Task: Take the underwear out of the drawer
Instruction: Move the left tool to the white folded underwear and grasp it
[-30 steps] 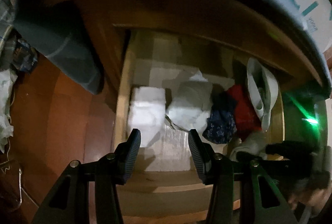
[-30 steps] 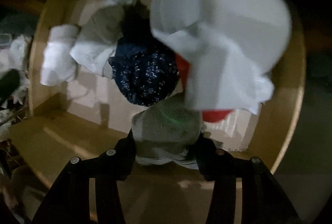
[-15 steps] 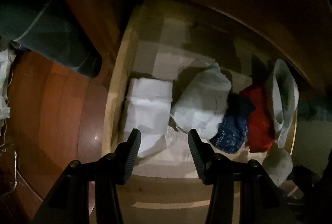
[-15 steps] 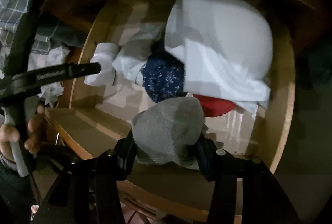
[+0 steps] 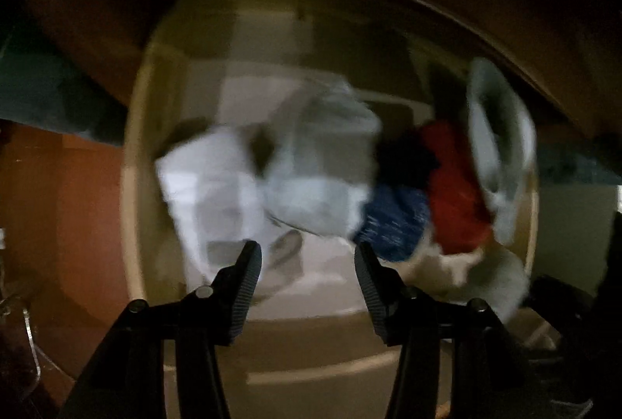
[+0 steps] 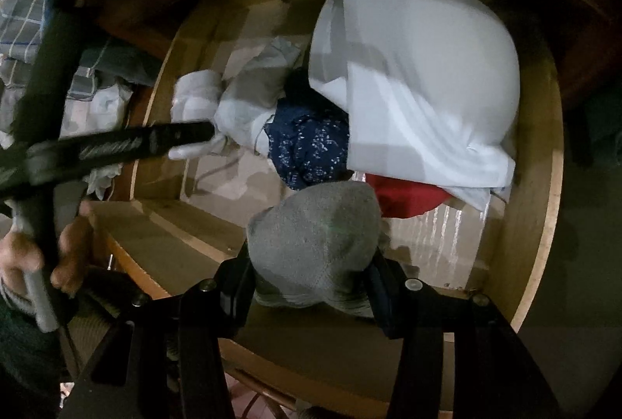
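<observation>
Right now your right gripper (image 6: 311,279) is clamped on a rounded grey knitted underwear bundle (image 6: 315,244), held above the front edge of the light wooden drawer (image 6: 544,224). Behind it, at 12 o'clock, sits a navy floral-print cloth (image 6: 311,147); a red garment (image 6: 408,195) lies at 2 o'clock under a large white folded cloth (image 6: 420,81). Your left gripper (image 5: 307,263) hangs spread wide and empty over the drawer, a white folded cloth (image 5: 210,185) at its 11 o'clock. Left view is blurred.

Left gripper (image 5: 307,263) apparently spread; right gripper (image 6: 311,271) clamped.
</observation>
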`<state>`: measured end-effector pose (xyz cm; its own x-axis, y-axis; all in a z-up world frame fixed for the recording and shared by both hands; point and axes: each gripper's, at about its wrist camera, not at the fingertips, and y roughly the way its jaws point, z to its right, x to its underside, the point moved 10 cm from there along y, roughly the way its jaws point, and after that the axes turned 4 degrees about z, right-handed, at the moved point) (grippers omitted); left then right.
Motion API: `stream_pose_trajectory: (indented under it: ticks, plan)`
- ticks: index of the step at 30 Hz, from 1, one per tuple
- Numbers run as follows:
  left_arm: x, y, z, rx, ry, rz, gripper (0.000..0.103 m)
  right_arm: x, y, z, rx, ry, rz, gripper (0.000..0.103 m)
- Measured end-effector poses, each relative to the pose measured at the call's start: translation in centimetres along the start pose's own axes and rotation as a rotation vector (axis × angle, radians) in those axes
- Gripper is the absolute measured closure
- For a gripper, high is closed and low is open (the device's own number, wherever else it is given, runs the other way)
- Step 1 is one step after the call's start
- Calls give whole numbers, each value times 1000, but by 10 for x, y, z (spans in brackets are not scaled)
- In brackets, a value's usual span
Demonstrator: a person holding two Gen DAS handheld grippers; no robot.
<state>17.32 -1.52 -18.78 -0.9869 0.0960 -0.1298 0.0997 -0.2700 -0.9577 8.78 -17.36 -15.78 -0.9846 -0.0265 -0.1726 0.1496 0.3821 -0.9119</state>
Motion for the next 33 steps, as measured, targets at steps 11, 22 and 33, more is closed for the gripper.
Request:
stream_pose_trajectory:
  ticks: [11,22,33]
  plan:
    - [-16,-20,-36,-93,-99,93,52,-2,2,0,-10,6,0,56]
    - [-13,16,-56,-161,-196,41,52,-3,0,2,-25,16,3,56]
    - [-18,35,-59,-192,-228,-19,51,-2,-2,4,-35,25,3,55]
